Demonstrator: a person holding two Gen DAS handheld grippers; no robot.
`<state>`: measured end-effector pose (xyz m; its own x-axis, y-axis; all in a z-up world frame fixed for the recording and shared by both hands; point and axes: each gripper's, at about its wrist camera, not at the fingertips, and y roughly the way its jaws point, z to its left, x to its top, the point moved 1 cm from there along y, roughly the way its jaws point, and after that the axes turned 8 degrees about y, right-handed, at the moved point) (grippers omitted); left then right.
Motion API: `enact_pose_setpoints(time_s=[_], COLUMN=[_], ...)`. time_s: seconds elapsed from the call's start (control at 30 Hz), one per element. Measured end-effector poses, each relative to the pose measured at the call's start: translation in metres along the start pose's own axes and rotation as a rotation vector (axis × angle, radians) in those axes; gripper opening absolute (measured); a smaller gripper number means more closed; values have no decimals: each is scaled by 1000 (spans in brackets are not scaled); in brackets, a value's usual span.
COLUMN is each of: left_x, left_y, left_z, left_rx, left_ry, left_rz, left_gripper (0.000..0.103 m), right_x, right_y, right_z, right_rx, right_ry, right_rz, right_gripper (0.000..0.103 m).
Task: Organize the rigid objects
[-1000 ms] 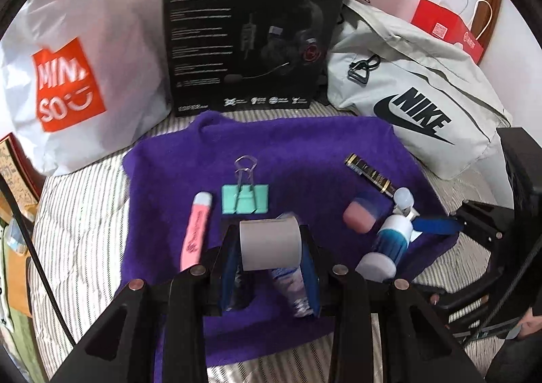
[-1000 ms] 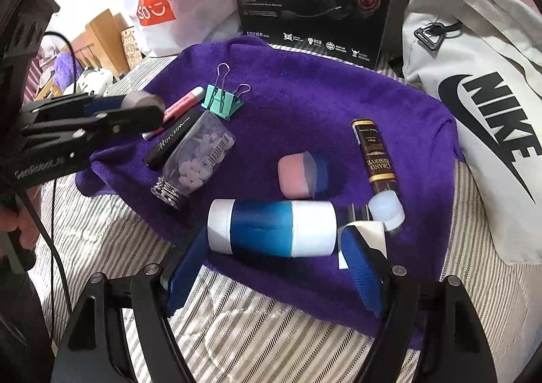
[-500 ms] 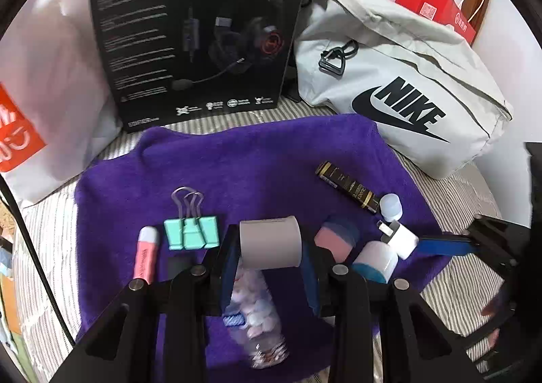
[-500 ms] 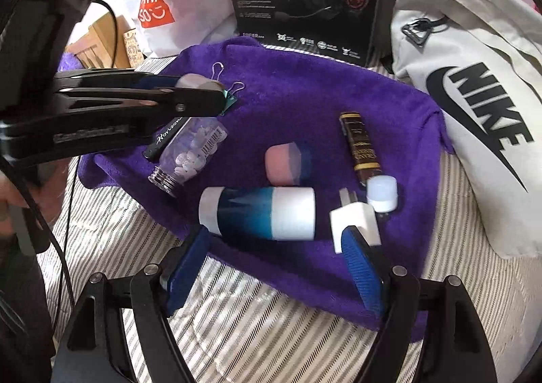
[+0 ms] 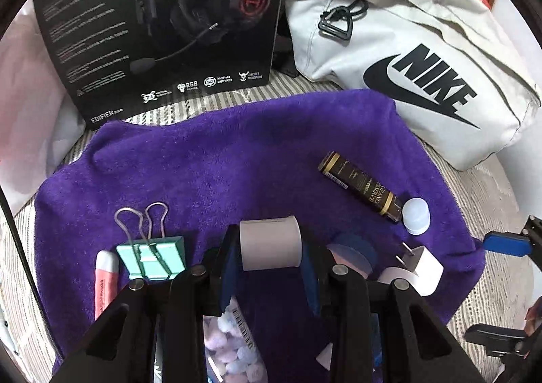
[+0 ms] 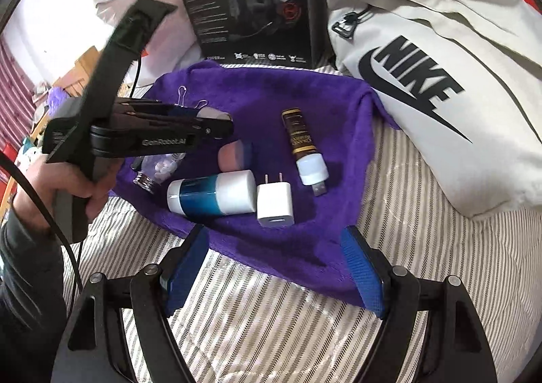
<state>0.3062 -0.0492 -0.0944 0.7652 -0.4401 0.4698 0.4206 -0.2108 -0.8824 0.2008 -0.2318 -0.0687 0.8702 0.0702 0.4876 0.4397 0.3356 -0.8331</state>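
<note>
My left gripper (image 5: 270,249) is shut on a grey cylinder (image 5: 270,244) and holds it above the purple towel (image 5: 220,159). It also shows in the right wrist view (image 6: 216,120). My right gripper (image 6: 272,268) is open and empty at the towel's near edge. On the towel lie a blue-and-white bottle (image 6: 211,193), a white charger plug (image 6: 274,205), a pink-and-blue eraser (image 6: 235,156), a black-and-gold USB stick with white cap (image 6: 303,149), a teal binder clip (image 5: 150,256), a pink tube (image 5: 105,281) and a pill bottle (image 5: 233,349).
A black headset box (image 5: 162,27) stands behind the towel. A white Nike bag (image 5: 416,54) lies at the back right. The towel rests on a striped bedsheet (image 6: 389,179). A white plastic bag (image 5: 30,105) sits at the left.
My left gripper has moved forward and right over the towel with the grey cylinder. My right gripper has pulled back from the blue-and-white bottle and plug, still open.
</note>
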Motion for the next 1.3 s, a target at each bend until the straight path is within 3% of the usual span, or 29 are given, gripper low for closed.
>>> enact_pose_setpoints(time_s=[0.17, 0.23, 0.3, 0.57, 0.7, 0.8, 0.93, 1.0, 1.07, 1.2, 1.3], left_x=[1, 1, 1, 8, 7, 3, -11, -20, -33, -62, -84], left_y=[4, 5, 6, 4, -18, -40, -73, -87, -105, -133, -149], left_z=[-2, -5, -8, -23, -32, -36, -39, -36, -35, -33, -34], left_rx=[15, 19, 7, 23, 42, 73, 103, 121, 133, 136, 160], left_ry=[8, 18, 27, 4, 22, 33, 22, 0, -26, -85, -112], left_rz=[5, 4, -4, -17, -61, -99, -136, -147, -168, -156, -165], left_gripper=[32, 34, 44, 48, 69, 78, 85, 97, 102, 103, 103], right_x=[-3, -5, -7, -15, -21, -28, -35, -38, -42, -48, -53], right_y=[-3, -5, -7, -17, -24, -28, -28, -30, -35, -41, -47], right_z=[-4, -5, -5, -6, -7, -9, -9, -6, 0, 10, 20], right_rx=[0, -1, 2, -4, -30, -44, -72, -84, -99, -105, -152], right_ry=[11, 13, 19, 40, 59, 93, 129, 133, 137, 154, 150], right_rz=[-1, -1, -1, -11, -29, -52, -52, -58, -72, -86, -100], right_gripper=[80, 80, 80, 80, 81, 89, 90, 93, 95, 103, 103])
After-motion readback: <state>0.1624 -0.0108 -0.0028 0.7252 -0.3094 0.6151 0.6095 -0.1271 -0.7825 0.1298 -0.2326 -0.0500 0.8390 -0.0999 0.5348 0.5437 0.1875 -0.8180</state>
